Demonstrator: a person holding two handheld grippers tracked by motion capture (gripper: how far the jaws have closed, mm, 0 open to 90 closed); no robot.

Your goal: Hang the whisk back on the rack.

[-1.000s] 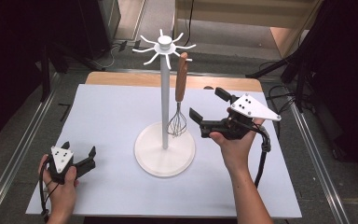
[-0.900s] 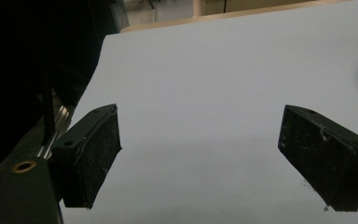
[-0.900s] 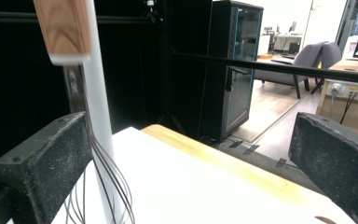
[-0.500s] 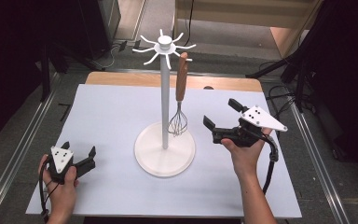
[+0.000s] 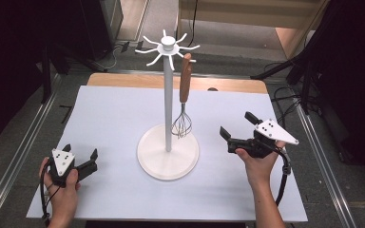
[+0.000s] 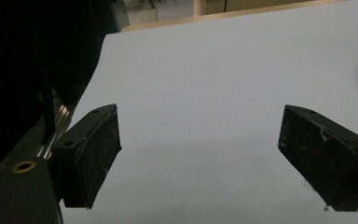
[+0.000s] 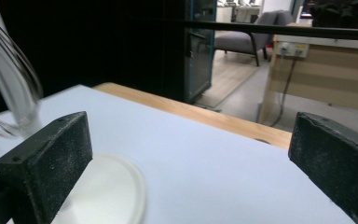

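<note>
Now the whisk (image 5: 183, 107) hangs by its wooden handle from a hook of the white stand (image 5: 168, 152); my right hand-held gripper (image 5: 240, 129) sits spread and empty just beside it, my left hand-held gripper (image 5: 81, 160) spread too; I should clear sideways, low, without nudging the wires.

White stand (image 5: 168, 142); brown-handled whisk (image 5: 185, 85); pale blue table (image 5: 104, 123)

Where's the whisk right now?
In the high view, the whisk hangs from a hook of the white stand, right of its pole, wires just above the base, left of the open right gripper.
</note>
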